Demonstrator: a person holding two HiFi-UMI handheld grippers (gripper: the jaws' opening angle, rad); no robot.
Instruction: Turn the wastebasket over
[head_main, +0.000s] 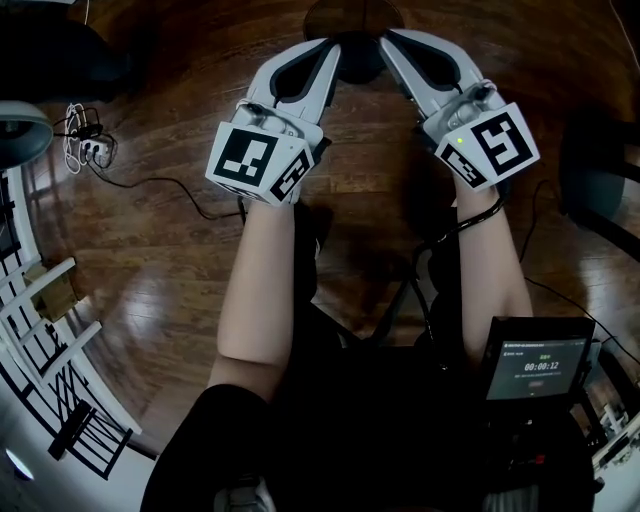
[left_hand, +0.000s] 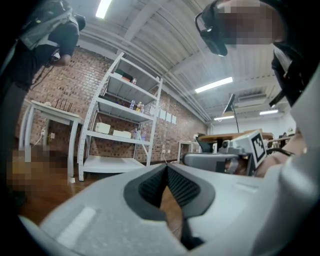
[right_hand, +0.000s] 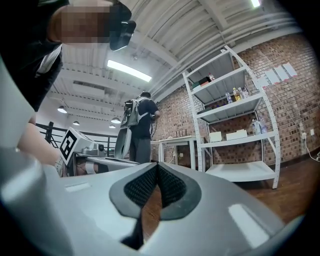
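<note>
In the head view my left gripper (head_main: 335, 45) and right gripper (head_main: 385, 38) are held out level over the wooden floor, tips angled toward each other. Just beyond the tips lies a dark round shape (head_main: 352, 15) at the frame's top edge; I cannot tell whether it is the wastebasket. Neither gripper view shows a wastebasket. In the left gripper view the left gripper (left_hand: 166, 166) has its ribbed pads together with nothing between them. The right gripper (right_hand: 157, 165) is likewise shut and empty in its own view. Each gripper shows in the other's view.
A power strip with cables (head_main: 85, 148) lies on the floor at the left. White railing (head_main: 40, 330) runs along the lower left. A white shelving rack (left_hand: 120, 130) and a white table (left_hand: 50, 110) stand by the brick wall. A person (right_hand: 137, 130) stands further off.
</note>
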